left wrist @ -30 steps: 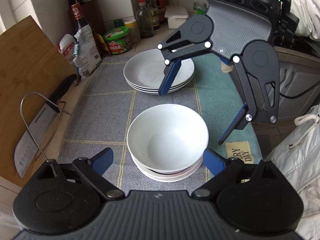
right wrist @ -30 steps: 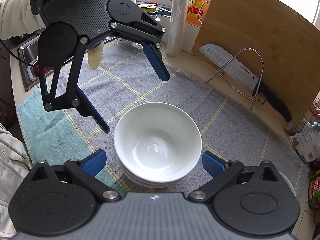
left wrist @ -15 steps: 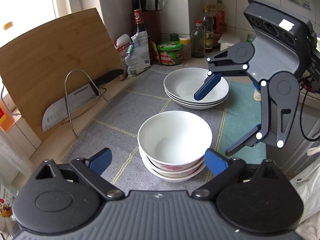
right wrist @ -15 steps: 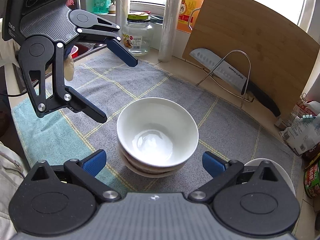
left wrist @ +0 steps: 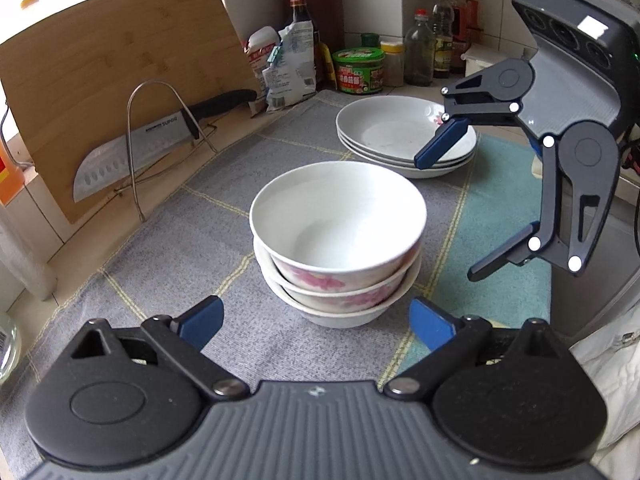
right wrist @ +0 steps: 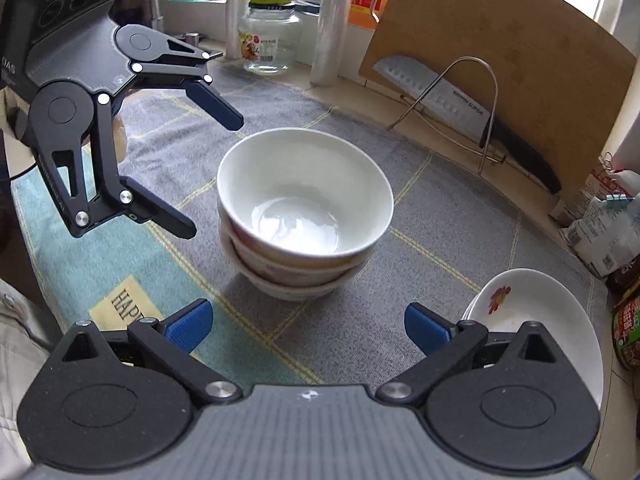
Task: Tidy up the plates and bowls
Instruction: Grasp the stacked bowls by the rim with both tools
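Note:
A stack of three white bowls [left wrist: 340, 240] with pink flowers on their sides stands on the grey and teal mat [left wrist: 168, 248]. My left gripper [left wrist: 318, 320] is open just short of the stack, one blue fingertip on each side of its base and touching nothing. My right gripper [right wrist: 308, 326] faces the same bowls [right wrist: 304, 208] from the other side, open and empty. Each gripper shows in the other's view: the right gripper [left wrist: 460, 208] beside the bowls, the left gripper [right wrist: 204, 168] likewise. A stack of three white plates [left wrist: 404, 132] lies beyond; the plates [right wrist: 532, 320] sit by my right finger.
A bamboo cutting board [left wrist: 100, 92] leans on the wall with a cleaver [left wrist: 132, 152] in a wire stand [left wrist: 160, 120]. Bottles, a green tub [left wrist: 358, 70] and packets [left wrist: 288, 68] crowd the back. A glass jar [right wrist: 270, 36] stands near the window. A person's pale sleeve [left wrist: 600, 360] is at right.
Both grippers have sunk lower and closer to the bowl stack, so its sides now show. The left gripper has rolled, and its jaws stand slightly wider.

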Tool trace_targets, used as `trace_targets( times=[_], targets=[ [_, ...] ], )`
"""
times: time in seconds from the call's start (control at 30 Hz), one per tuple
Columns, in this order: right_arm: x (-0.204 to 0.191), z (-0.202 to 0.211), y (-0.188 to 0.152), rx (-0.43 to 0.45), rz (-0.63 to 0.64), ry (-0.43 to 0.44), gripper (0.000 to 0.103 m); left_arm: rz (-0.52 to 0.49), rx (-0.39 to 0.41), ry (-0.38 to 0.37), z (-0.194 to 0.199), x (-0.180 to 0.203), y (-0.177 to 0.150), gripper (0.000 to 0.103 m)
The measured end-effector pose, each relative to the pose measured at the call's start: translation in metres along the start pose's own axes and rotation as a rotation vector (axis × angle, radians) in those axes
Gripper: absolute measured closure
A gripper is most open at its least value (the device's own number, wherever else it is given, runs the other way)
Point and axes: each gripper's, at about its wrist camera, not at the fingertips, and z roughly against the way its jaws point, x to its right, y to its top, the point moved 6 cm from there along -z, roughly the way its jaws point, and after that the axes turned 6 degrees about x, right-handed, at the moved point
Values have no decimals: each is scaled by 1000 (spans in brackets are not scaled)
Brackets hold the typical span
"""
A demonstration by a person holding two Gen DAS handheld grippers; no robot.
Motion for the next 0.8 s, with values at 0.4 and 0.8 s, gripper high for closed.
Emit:
trace_targets(
  times=[0.4,0.8],
  targets=[
    [19,-36,-2,0,235,249,0,-142,-166,78,-35,31,-6,4],
    [28,-63,7,-8,299,319,10,-152,-152,28,-47,19,4,8]
  ],
)
